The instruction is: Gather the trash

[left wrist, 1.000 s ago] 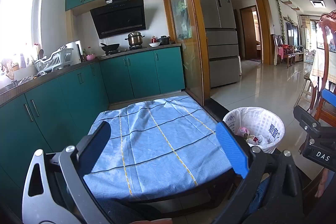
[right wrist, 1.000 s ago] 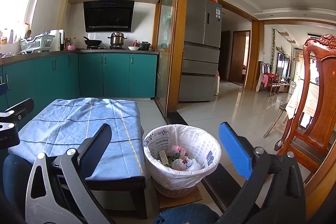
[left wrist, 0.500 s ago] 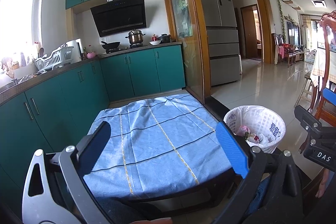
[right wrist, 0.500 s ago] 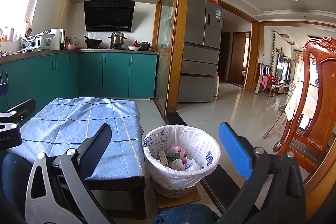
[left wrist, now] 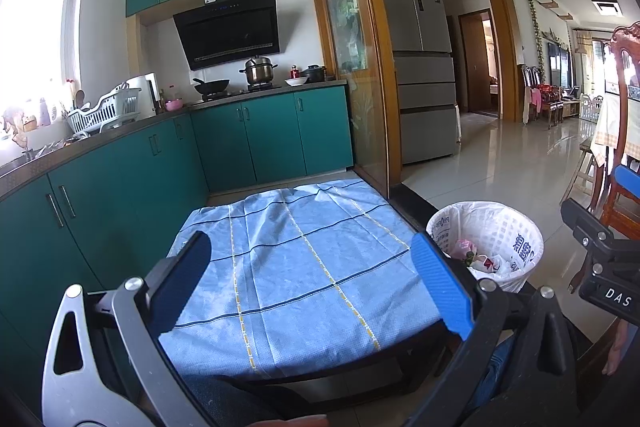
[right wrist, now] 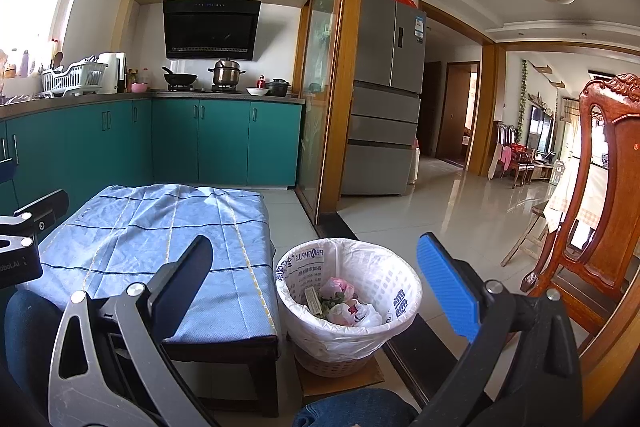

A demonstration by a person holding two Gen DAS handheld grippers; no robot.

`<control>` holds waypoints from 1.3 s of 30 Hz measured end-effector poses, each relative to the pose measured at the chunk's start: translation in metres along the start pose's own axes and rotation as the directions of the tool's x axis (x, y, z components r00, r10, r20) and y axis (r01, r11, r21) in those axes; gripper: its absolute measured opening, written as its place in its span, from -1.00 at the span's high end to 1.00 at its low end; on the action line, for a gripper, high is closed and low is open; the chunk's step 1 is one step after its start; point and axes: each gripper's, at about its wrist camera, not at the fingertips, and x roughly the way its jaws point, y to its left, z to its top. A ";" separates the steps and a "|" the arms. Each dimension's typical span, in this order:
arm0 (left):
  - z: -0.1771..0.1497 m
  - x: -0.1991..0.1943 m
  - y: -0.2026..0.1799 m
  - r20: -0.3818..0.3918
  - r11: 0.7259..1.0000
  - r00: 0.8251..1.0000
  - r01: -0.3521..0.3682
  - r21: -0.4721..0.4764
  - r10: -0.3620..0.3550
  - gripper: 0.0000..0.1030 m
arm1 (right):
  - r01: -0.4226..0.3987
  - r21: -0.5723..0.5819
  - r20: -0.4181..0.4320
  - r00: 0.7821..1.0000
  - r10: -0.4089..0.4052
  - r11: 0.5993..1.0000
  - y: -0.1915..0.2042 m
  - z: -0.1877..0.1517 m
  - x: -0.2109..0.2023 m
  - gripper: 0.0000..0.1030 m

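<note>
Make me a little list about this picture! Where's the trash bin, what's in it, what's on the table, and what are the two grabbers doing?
bin: white-lined basket on the floor, right of the table
in bin: pink and white crumpled trash
table: low, covered by a blue checked cloth; no trash visible on it
left gripper: open, empty, over the cloth
right gripper: open, empty, pointed at the bin

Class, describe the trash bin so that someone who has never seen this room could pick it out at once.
Find the low table under the blue checked cloth in front of the teal cabinets. On the floor at its right corner stands the bin. It is the only round basket there, lined with a white printed bag and holding pink and white wrappers.
</note>
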 end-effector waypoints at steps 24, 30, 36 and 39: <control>0.005 -0.019 0.005 0.024 1.000 1.000 -0.006 0.006 0.006 -0.94 | 0.008 0.007 0.029 1.000 -0.008 1.000 -0.003 0.008 -0.014 -0.93; 0.003 -0.018 0.007 0.012 1.000 1.000 -0.007 -0.008 0.007 -0.94 | 0.010 0.004 0.032 0.999 -0.010 1.000 -0.002 0.008 -0.015 -0.93; 0.002 -0.021 0.009 0.021 1.000 1.000 0.003 -0.015 -0.003 -0.94 | 0.008 -0.001 0.028 1.000 -0.008 1.000 -0.002 0.007 -0.017 -0.93; 0.000 -0.019 0.008 0.025 1.000 1.000 0.011 -0.013 -0.010 -0.94 | 0.007 -0.003 0.025 1.000 -0.007 1.000 0.000 0.006 -0.016 -0.93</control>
